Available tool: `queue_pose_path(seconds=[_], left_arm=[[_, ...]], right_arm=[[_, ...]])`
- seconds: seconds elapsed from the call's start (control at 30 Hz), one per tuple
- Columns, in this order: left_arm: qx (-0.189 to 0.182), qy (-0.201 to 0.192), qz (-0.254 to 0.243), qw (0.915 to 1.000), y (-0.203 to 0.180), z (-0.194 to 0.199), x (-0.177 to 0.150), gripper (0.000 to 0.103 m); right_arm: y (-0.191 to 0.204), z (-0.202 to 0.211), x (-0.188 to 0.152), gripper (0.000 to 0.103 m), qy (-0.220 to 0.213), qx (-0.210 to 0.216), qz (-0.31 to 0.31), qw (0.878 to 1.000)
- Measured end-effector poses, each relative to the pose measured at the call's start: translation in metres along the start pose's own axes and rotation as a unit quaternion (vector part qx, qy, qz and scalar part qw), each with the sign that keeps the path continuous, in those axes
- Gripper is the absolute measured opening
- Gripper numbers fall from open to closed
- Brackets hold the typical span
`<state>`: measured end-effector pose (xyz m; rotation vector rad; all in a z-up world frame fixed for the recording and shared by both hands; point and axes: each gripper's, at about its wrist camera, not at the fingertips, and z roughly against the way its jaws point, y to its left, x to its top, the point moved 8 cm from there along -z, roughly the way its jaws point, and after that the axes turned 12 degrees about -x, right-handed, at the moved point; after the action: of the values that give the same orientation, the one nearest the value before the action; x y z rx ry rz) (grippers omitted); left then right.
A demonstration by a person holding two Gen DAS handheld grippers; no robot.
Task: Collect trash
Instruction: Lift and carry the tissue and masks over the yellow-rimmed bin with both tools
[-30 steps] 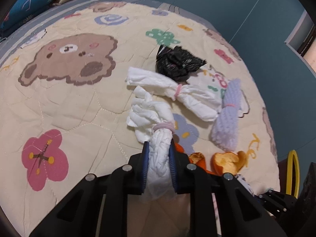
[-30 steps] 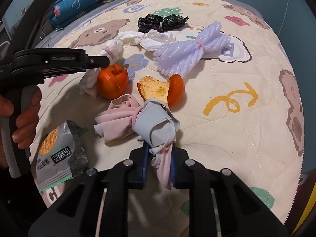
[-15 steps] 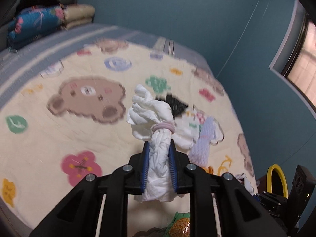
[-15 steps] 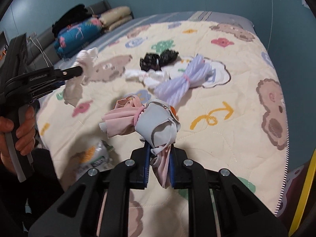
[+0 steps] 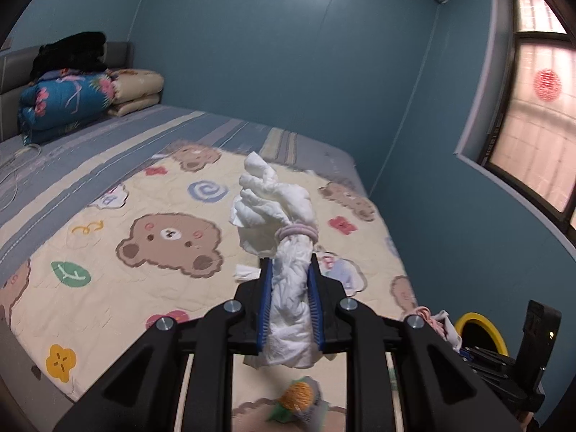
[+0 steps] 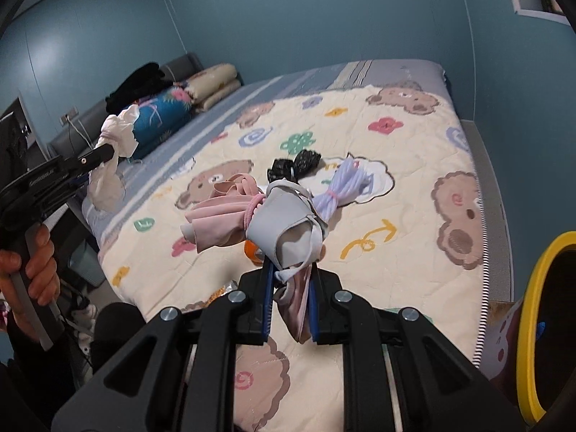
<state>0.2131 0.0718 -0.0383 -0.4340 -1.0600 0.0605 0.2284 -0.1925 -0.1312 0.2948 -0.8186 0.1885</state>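
My left gripper [image 5: 289,270] is shut on a white paper bundle [image 5: 284,237] tied with a pink band, held high above the bed; the same bundle [image 6: 115,136] shows at the left of the right wrist view. My right gripper [image 6: 289,273] is shut on a pink and grey cloth bundle [image 6: 266,216] with a pink band, also lifted. On the bear-print quilt [image 6: 396,252] lie a purple foam bundle [image 6: 342,187], a black bag [image 6: 295,165] and an orange peel [image 6: 252,250], partly hidden. A snack wrapper [image 5: 298,399] lies below my left gripper.
A yellow-rimmed bin [image 6: 540,324] stands at the bed's right side; its rim [image 5: 478,327] also shows in the left wrist view. Folded blankets [image 5: 82,97] sit at the headboard. A hand [image 6: 32,270] holds the left gripper's handle. Blue walls and a window [image 5: 532,100] surround the bed.
Both grippers have risen well above the bed with their bundles still held, and tilted up toward the walls. The quilt and remaining trash now look smaller and farther away.
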Motion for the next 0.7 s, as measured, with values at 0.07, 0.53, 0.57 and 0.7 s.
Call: queue_pose_path(seconds=[0.07,0.53,0.57,0.7], left_arm=[[-0.012,-0.001,-0.005,0.9999,-0.014,0.005,0.001,0.018],[-0.087,-0.001,-0.055,0.9947,-0.1,0.02,-0.001,0.018],[-0.092,-0.001,-0.057,0.9942,-0.105,0.019,-0.002,0.018],[-0.11,0.002,-0.065,0.9918,-0.124,0.015,-0.003,0.018]], right_arm=[[-0.004,0.012,0.003,0.015,-0.01,-0.001,-0.006,1.0],[-0.042,0.083,0.017,0.015,-0.074,-0.02,-0.033,0.997],[-0.045,0.086,0.017,0.015,-0.076,-0.022,-0.036,0.996],[-0.063,0.102,0.02,0.015,-0.088,-0.033,-0.052,0.994]])
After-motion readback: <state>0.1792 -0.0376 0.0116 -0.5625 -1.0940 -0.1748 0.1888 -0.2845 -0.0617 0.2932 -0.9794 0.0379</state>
